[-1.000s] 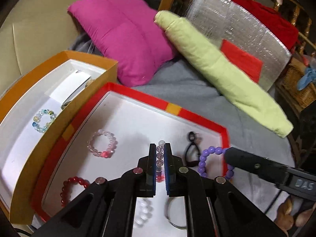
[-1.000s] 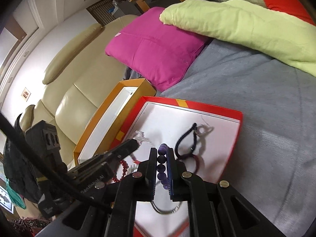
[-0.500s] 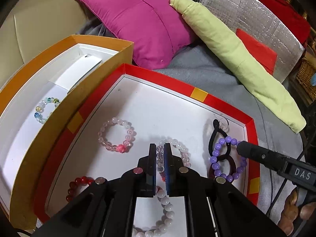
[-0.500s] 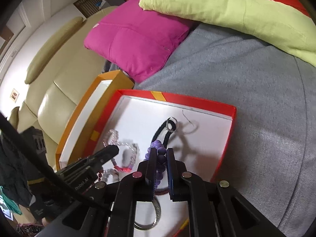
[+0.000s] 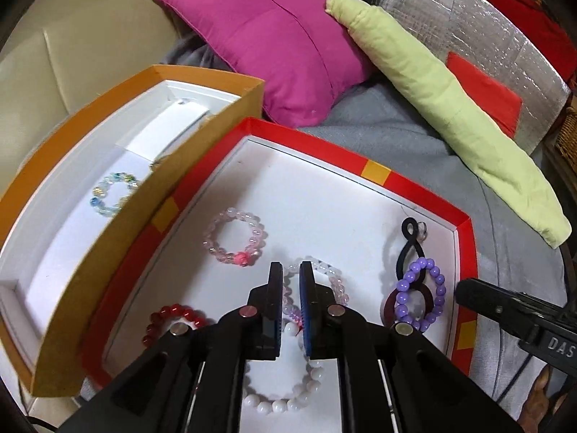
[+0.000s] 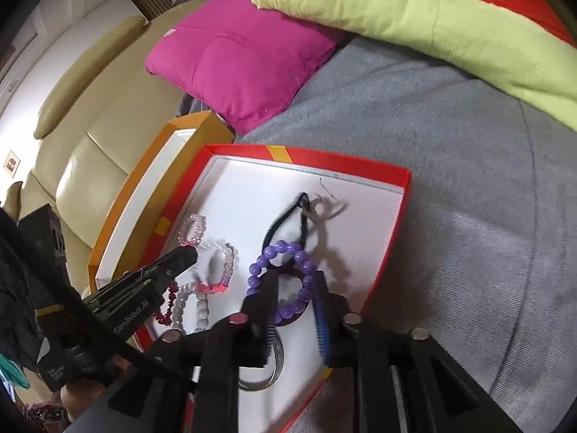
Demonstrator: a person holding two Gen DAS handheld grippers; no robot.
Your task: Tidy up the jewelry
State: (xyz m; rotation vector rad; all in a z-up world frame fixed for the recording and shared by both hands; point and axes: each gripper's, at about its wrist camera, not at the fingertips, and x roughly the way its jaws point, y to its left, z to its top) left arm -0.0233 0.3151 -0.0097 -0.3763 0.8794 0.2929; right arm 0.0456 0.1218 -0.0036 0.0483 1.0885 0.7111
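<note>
Jewelry lies in a red tray (image 5: 375,173) on a grey blanket (image 6: 468,180). The left hand-held gripper (image 5: 288,276) has its jaws pressed nearly together, a narrow slit between them; a clear-pink bead bracelet (image 5: 335,281) lies just beyond and under its tips, and whether the pads pinch it cannot be told. A pale pink bracelet (image 5: 234,238) sits ahead and to its left, a red bead bracelet (image 5: 173,317) low to its left, a white bead bracelet (image 5: 285,397) beneath it. The right hand-held gripper (image 6: 294,283) is opening its jaws; the purple bead bracelet (image 6: 285,278) lies between them on the tray, the pads apart from it. A black cord (image 6: 285,223) stretches ahead of that gripper. An orange box (image 5: 90,259) left of the tray holds a pale multicoloured bracelet (image 5: 111,195).
</note>
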